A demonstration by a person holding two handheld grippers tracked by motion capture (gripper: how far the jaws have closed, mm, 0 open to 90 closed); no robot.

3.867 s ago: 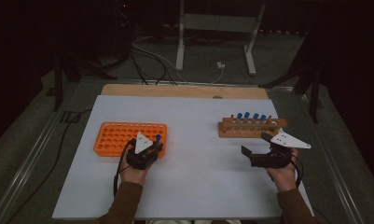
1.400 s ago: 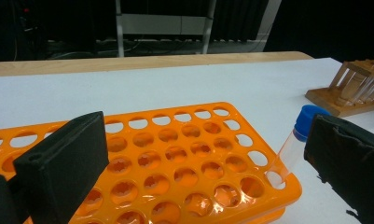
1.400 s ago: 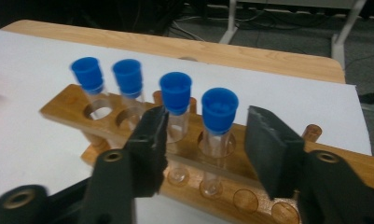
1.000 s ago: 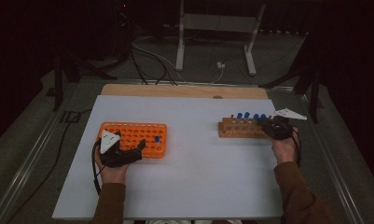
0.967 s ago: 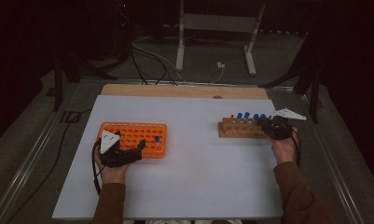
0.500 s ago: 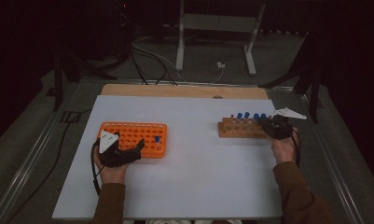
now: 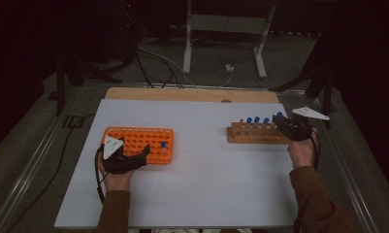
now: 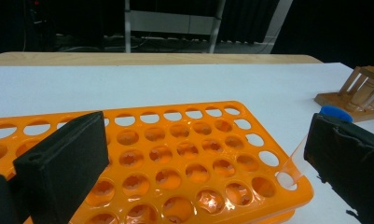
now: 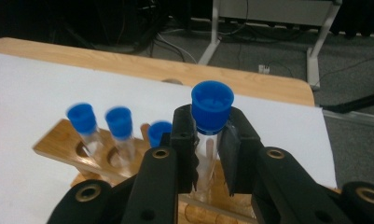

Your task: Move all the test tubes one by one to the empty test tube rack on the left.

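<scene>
Your right claw is pinching a blue-capped tube just under its cap, over the wooden rack at the desk's right. Lift it straight up so it clears the neighbouring tubes. Your left claw sits spread over the orange rack, ready to steady it.

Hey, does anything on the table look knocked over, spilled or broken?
Nothing stands out. The orange rack and the wooden rack sit flat, their capped tubes upright, and the right gripper holds one blue-capped tube upright.
</scene>
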